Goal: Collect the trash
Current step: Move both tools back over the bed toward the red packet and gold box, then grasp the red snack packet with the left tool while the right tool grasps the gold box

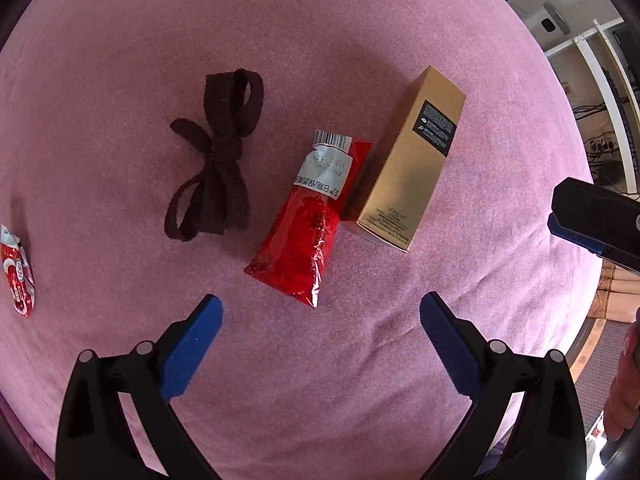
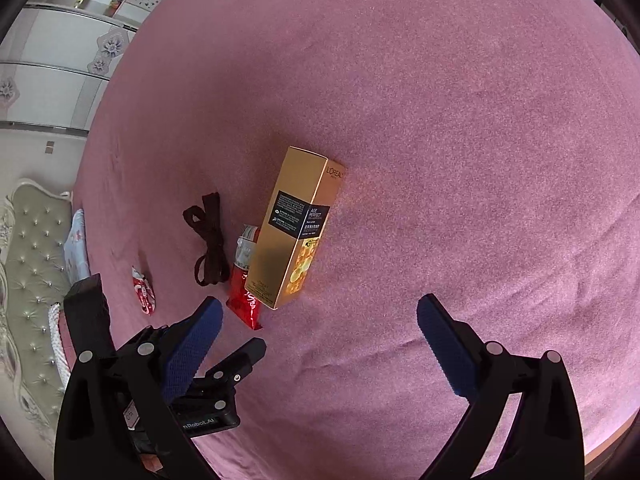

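On the pink bedspread (image 1: pixel 320 20) lie a red plastic packet (image 1: pixel 308 232) (image 2: pixel 244 300) with a white label, a gold carton (image 1: pixel 412 160) (image 2: pixel 296 232) touching its right side, a dark brown tied ribbon (image 1: pixel 216 160) (image 2: pixel 208 240), and a small crumpled red-and-white wrapper (image 1: pixel 18 276) (image 2: pixel 143 292) at the far left. My left gripper (image 1: pixel 320 328) stands open just short of the red packet, with nothing between its fingers. My right gripper (image 2: pixel 318 328) is open too, near the carton's lower end, holding nothing.
The right gripper's body (image 1: pixel 592 220) shows at the left wrist view's right edge, and the left gripper's body (image 2: pixel 168 380) sits low left in the right wrist view. A padded headboard (image 2: pixel 32 260) and white cupboards (image 2: pixel 60 48) lie beyond the bed's left edge.
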Action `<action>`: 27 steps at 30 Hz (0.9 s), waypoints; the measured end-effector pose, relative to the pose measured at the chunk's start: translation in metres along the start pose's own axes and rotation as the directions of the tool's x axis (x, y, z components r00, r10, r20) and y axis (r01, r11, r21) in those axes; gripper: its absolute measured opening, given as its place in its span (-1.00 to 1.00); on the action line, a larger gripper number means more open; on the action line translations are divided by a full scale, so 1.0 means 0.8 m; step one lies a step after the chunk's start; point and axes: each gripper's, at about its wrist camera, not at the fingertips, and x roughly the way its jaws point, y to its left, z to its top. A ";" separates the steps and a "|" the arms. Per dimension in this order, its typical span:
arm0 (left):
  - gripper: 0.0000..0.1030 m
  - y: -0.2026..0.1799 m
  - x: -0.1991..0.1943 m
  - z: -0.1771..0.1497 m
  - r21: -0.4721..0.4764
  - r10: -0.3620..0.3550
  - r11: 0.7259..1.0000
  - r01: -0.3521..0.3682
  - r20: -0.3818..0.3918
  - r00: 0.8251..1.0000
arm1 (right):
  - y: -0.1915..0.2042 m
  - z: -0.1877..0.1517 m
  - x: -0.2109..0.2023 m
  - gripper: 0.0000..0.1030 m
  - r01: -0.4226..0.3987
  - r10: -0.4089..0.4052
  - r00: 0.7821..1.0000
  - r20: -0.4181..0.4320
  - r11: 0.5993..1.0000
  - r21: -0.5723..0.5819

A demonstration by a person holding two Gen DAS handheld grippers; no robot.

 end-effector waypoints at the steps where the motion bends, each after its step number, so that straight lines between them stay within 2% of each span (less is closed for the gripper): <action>1: 0.91 0.003 0.005 0.005 0.007 -0.007 1.000 0.007 -0.006 1.000 | 0.000 0.005 0.005 0.83 -0.009 0.009 1.000 -0.001 1.000 0.008; 7: 0.86 0.009 0.030 0.027 0.044 -0.030 0.998 0.033 -0.051 0.998 | 0.004 0.027 0.030 0.81 -0.044 0.044 0.999 -0.009 0.998 0.051; 9: 0.60 0.006 0.038 0.032 0.067 -0.021 0.997 0.026 -0.075 0.997 | 0.006 0.030 0.036 0.80 -0.031 0.031 0.999 -0.011 0.998 0.058; 11: 0.39 0.005 0.044 0.036 0.081 0.010 0.997 -0.002 -0.094 0.996 | 0.010 0.033 0.042 0.69 -0.004 0.005 1.000 -0.011 0.998 0.056; 13: 0.18 0.007 0.047 0.039 0.076 0.039 0.997 -0.031 -0.103 0.994 | 0.015 0.036 0.051 0.56 0.024 -0.023 0.999 -0.022 0.998 0.051; 15: -0.05 0.013 0.044 0.046 0.055 0.048 0.998 -0.043 -0.105 0.993 | 0.018 0.040 0.058 0.52 0.057 -0.055 0.998 -0.032 0.997 0.054; 18: -0.08 0.025 0.033 0.047 0.010 -0.026 1.000 0.027 -0.083 0.996 | 0.021 0.047 0.067 0.39 0.090 -0.087 0.995 -0.041 0.992 0.087; 19: -0.09 0.028 0.029 0.046 -0.002 -0.032 0.999 0.032 -0.077 0.997 | 0.023 0.048 0.070 0.29 0.101 -0.097 0.994 -0.044 0.990 0.101; 22: -0.10 0.029 0.021 0.041 -0.001 -0.035 0.999 0.035 -0.057 0.998 | 0.033 0.052 0.080 0.18 0.136 -0.131 0.990 -0.052 0.982 0.129; 25: -0.10 0.031 0.013 0.036 -0.022 -0.067 0.998 0.066 -0.044 0.997 | 0.054 0.056 0.085 -0.23 0.136 -0.133 0.990 -0.039 0.986 0.096; 27: -0.10 0.034 0.008 0.030 -0.040 -0.084 0.996 0.082 -0.037 0.996 | 0.068 0.054 0.082 -0.36 0.180 -0.179 0.984 -0.024 0.982 0.057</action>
